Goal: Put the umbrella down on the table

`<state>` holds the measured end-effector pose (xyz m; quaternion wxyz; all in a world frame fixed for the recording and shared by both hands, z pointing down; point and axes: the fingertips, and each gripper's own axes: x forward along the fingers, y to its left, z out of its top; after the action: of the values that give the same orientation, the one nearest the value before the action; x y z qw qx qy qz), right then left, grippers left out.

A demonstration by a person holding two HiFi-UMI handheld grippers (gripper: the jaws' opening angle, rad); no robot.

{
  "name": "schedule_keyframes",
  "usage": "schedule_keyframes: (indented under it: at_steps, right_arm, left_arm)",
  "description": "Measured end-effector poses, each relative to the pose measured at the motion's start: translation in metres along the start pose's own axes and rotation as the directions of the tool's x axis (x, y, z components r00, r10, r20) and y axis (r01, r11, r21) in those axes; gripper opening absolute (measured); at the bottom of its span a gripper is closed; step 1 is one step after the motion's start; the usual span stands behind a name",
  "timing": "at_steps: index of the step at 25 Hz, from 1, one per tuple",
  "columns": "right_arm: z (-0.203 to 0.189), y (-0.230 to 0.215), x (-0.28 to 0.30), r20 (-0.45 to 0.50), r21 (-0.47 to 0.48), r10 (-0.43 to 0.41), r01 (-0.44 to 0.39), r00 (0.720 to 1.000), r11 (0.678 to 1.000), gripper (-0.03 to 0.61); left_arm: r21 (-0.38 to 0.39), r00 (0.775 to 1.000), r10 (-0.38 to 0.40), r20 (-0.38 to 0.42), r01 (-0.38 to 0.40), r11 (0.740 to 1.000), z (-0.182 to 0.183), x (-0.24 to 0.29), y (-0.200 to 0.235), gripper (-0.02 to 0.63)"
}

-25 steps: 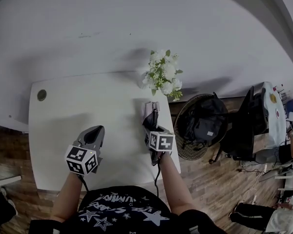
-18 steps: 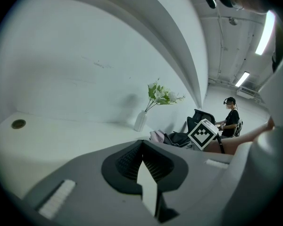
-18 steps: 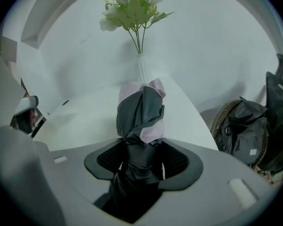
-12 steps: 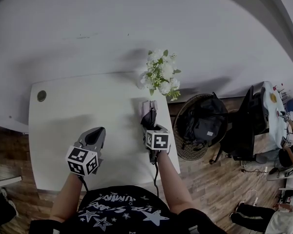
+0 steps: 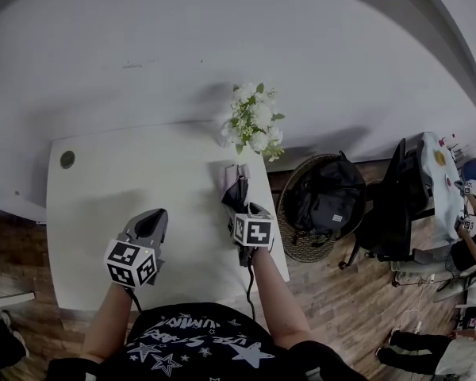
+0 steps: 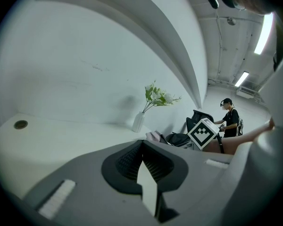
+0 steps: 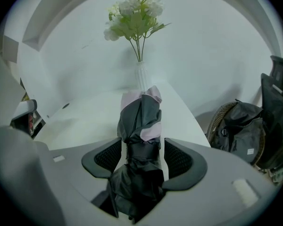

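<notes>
— Head view first?
— Looks down on a white table (image 5: 103, 181). Finds the folded umbrella (image 5: 236, 187) near the 3 o'clock edge, pointing toward 12 and apparently resting on the top, though hard to be sure from this height. Puts the right gripper (image 5: 239, 211) at the umbrella's 6 o'clock end and the left gripper (image 5: 152, 221) well apart toward 9. Shows flowers (image 5: 251, 123) at 12 o'clock of the umbrella, and a backpack (image 5: 321, 201) in a basket (image 5: 292, 240) off the table at 3.
— And the left gripper view?
— Shows jaws closed together at the tips, nothing between them. Catches the vase (image 6: 138, 121) at 12 and the right gripper at 2.
— Right gripper view?
— Shows jaws opening, pads just clear of the dark bundle on either side. Has the umbrella running out between them toward the vase at 12, with a pink panel at its far end.
</notes>
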<state>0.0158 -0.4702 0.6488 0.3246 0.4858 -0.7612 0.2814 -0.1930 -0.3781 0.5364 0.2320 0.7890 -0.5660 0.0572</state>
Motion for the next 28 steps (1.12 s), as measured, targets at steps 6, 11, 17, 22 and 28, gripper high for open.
schedule_keyframes:
  at_steps: [6,11,17,22,28]
  right_arm:
    - [0.011,0.004,-0.030,0.077,0.002,0.035,-0.036,0.996,0.999,0.298]
    - [0.020,0.008,-0.062,0.152,-0.004,0.065,-0.065,0.986,0.998,0.271]
    - [0.015,0.010,-0.097,0.213,-0.009,0.099,-0.099,0.972,0.995,0.207]
    - [0.003,0.009,-0.122,0.249,-0.009,0.119,-0.120,0.961,0.993,0.155]
    - [-0.019,0.008,-0.152,0.267,-0.022,0.142,-0.141,0.953,0.990,0.123]
  left_arm:
    - [0.001,0.999,0.023,0.035,-0.023,1.000,0.003,-0.017,-0.009,0.003]
    - [0.015,0.998,0.037,0.059,-0.038,0.999,0.006,-0.034,-0.024,0.003]
    - [0.036,0.994,0.050,0.093,-0.054,0.998,0.006,-0.056,-0.047,0.003]
    - [0.040,0.993,0.066,0.102,-0.070,0.997,-0.005,-0.077,-0.066,0.003]
    - [0.048,0.991,0.076,0.113,-0.082,0.995,-0.020,-0.103,-0.093,0.003]
